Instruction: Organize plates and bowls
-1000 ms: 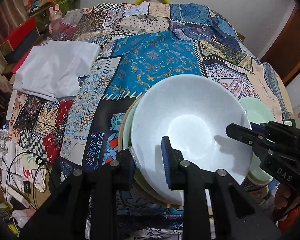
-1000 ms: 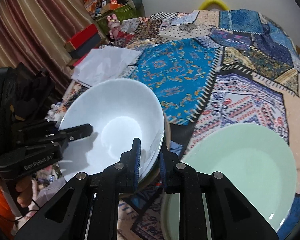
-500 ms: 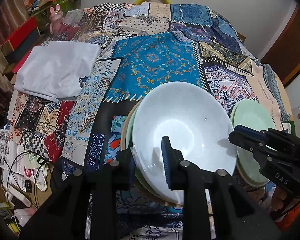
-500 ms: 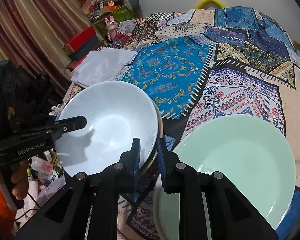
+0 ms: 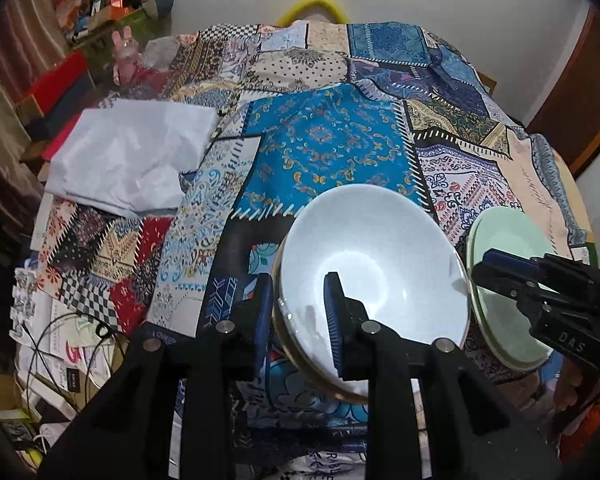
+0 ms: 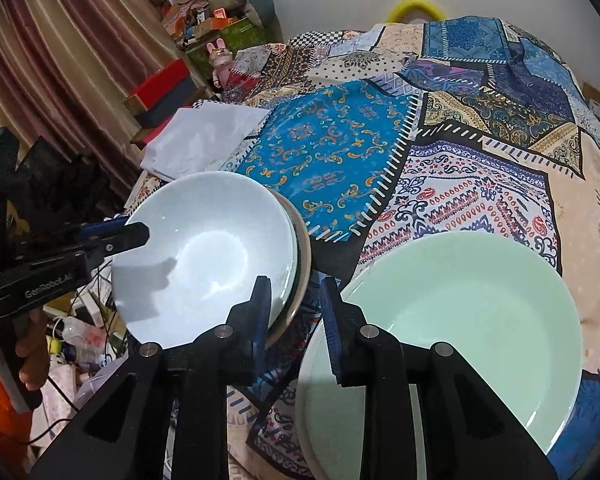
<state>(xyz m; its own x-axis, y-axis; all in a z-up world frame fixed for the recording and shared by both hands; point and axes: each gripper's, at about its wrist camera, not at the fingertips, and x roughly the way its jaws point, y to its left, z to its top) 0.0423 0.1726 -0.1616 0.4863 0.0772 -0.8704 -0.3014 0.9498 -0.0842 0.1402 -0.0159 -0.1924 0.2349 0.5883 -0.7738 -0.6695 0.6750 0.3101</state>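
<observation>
The round white ceramic bowl (image 5: 374,268) sits nested in a stack at lower centre; our left gripper (image 5: 298,312) straddles its near rim, jaws apart. Our right gripper (image 6: 296,312), spread open, hovers between it and the pale green plate (image 6: 460,320).

At centre we see a pale blue-white bowl (image 5: 374,264); at lower right, a mint-green plate (image 6: 460,320). Beneath lies a multicoloured patchwork cloth (image 5: 332,148), its central patch blue with orange scrolls.

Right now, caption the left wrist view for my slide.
Left gripper straddles the white bowl's near rim atop stacked plates.
</observation>
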